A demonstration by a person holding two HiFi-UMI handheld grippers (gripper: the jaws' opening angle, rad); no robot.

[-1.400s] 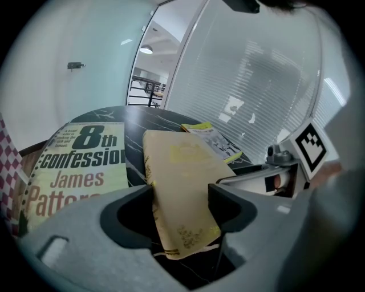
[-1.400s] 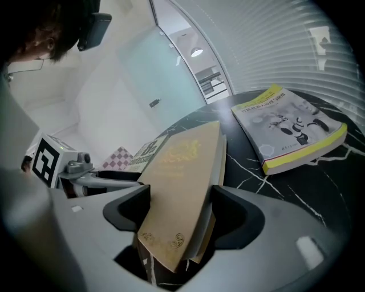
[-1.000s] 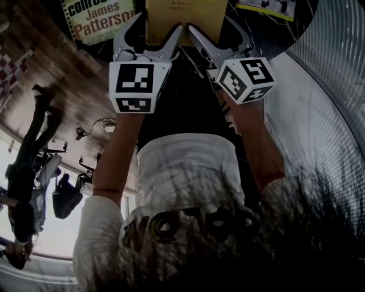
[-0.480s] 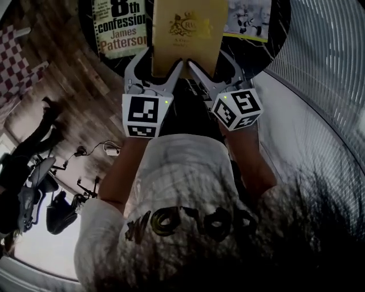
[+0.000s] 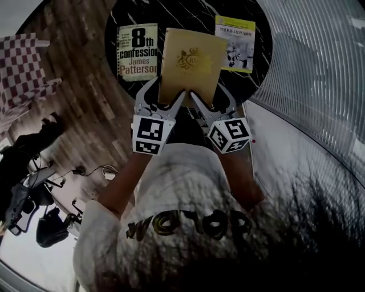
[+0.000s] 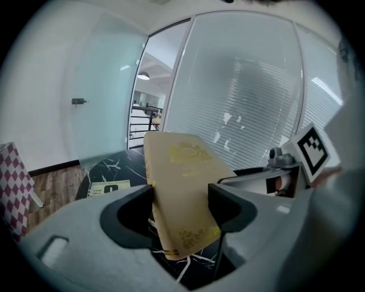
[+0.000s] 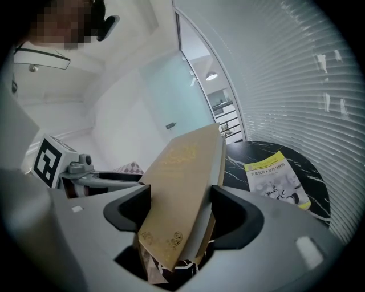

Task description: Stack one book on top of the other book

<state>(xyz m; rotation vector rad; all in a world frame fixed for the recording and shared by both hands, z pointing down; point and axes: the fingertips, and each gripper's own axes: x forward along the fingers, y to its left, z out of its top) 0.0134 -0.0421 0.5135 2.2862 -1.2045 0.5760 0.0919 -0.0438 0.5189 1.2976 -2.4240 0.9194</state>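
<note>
Ok so going from the left: there's a red-and-white checkered chair (image 5: 25, 68) off past the edge of the round black marble table (image 5: 182, 14). On the table's left part a paperback "8th confession" (image 5: 137, 51) lies flat, cover up.

Then the left gripper (image 5: 165, 94) has the near left corner of the gold book (image 5: 191, 65) pinched. In the left gripper view its two dark pads (image 6: 132, 214) press on the book's (image 6: 182, 188) opposite faces, so that gripper (image 6: 181, 208) is clamped on it, not spread.

The gold book itself sits in the middle, between the paperback and the other booklet. It's up in the air, clear of the tabletop, its cover tilted. The far edge sticks out well past both sets of jaws and only the near edge is inside them.

The right gripper (image 5: 210, 96) does the same on the near right corner. In the right gripper view it (image 7: 179, 214) has the book (image 7: 182, 171) wedged between the jaws, which stand fairly wide because of the thickness.

Further right a yellow booklet (image 5: 235, 43) lies flat on the table, apart from the gold book. Beyond it is a glass wall with blinds (image 5: 319, 74).
</note>
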